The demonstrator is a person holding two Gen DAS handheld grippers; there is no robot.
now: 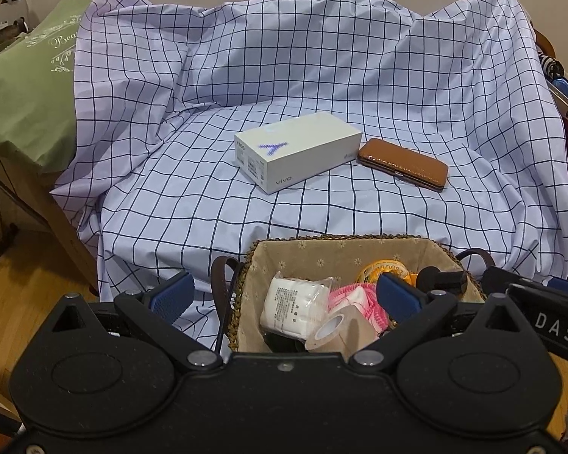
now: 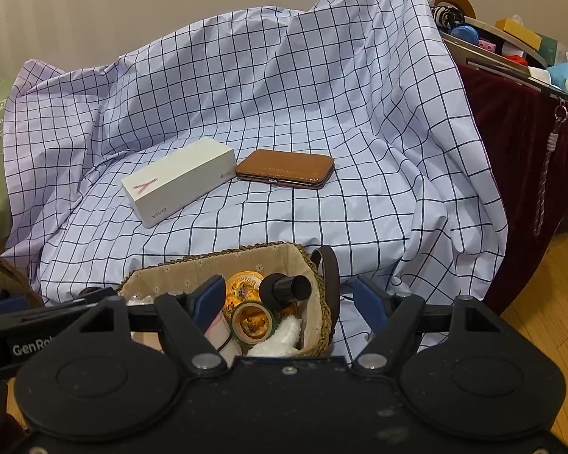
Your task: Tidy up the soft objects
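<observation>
A woven basket with a beige flowered lining stands at the front edge of the checked cloth. It holds a white cotton-pad packet, a pink-and-white bundle, a beige tape roll, a yellow tin, a black bottle and a white fluffy piece. My left gripper is open, straddling the basket's left wall. My right gripper is open too, one finger inside the basket and one outside its right wall and brown handle. Neither pad presses on anything.
On the checked cloth behind the basket lie a white phone box and a brown leather case. A green cushion sits left, a dark red drape and cluttered shelf right.
</observation>
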